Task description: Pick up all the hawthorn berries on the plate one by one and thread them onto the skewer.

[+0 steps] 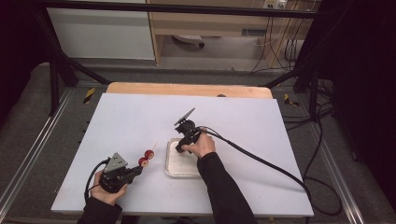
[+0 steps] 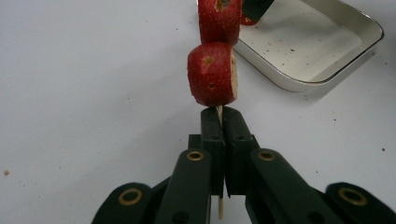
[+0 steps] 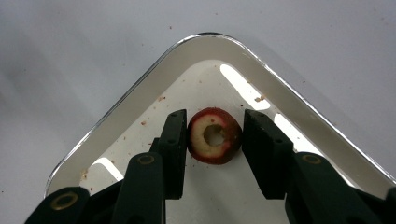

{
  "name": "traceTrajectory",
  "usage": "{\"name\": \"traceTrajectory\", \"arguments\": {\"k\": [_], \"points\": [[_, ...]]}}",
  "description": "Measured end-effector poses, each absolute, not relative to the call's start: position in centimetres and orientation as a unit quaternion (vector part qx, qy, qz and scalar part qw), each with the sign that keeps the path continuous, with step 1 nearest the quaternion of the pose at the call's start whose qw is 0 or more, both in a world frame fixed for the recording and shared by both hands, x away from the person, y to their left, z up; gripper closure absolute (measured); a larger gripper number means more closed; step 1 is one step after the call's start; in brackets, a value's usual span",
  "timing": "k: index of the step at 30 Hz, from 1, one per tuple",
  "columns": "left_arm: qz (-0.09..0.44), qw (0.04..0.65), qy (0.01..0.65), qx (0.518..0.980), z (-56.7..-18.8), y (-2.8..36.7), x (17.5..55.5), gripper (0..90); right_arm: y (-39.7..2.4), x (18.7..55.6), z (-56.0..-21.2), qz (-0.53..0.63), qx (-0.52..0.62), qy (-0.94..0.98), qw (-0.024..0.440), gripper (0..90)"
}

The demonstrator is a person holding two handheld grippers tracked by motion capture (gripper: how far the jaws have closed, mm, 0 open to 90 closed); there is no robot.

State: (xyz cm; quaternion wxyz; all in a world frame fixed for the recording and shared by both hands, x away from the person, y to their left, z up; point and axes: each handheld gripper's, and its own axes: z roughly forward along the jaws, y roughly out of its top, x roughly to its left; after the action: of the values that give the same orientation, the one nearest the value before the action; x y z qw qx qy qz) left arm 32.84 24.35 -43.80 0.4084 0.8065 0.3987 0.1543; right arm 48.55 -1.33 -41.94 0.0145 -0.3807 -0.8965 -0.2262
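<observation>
My left gripper is shut on a thin wooden skewer that carries two red fruit pieces; the skewer lies low over the white table, pointing toward the tray. Over the metal tray, my right gripper points down into its near-left part. A red fruit ring with a pale cut face and a hole lies on the tray floor between the jaws. One pad touches it and the other stands a sliver off.
The white table sheet has bare room to the left and at the back. The right gripper's cable trails off the table's right front. Small crumbs dot the tray floor. A dark metal frame surrounds the table.
</observation>
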Motion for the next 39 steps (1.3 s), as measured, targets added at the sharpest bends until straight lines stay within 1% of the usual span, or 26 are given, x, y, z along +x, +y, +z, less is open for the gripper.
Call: {"name": "traceTrajectory", "arguments": {"k": [4, 10, 17, 23, 33, 39], "points": [[0.156, 0.410, 0.398, 0.806, -43.7, 24.3, 32.8, 88.4, -1.5, 48.4, -41.6, -0.235, -0.386, -0.892, 0.005, 61.5], [0.158, 0.413, 0.397, 0.804, -43.6, 24.2, 32.6, 88.3, -2.1, 47.2, -39.8, -0.266, -0.389, -0.882, 0.000, 61.7], [0.163, 0.412, 0.392, 0.806, -43.5, 23.7, 32.5, 88.3, -4.1, 45.5, -38.6, -0.307, -0.393, -0.867, 0.002, 61.8], [0.163, 0.414, 0.391, 0.805, -43.4, 23.1, 32.2, 88.3, -6.2, 44.0, -38.6, -0.357, -0.401, -0.844, 0.011, 61.9], [0.167, 0.417, 0.395, 0.802, -43.2, 21.4, 31.8, 88.3, -9.3, 41.7, -39.7, -0.479, -0.425, -0.768, 0.025, 62.0], [0.171, 0.432, 0.409, 0.786, -42.8, 20.5, 31.5, 88.3, -10.5, 41.1, -40.3, -0.538, -0.443, -0.716, 0.027, 62.0]]}}
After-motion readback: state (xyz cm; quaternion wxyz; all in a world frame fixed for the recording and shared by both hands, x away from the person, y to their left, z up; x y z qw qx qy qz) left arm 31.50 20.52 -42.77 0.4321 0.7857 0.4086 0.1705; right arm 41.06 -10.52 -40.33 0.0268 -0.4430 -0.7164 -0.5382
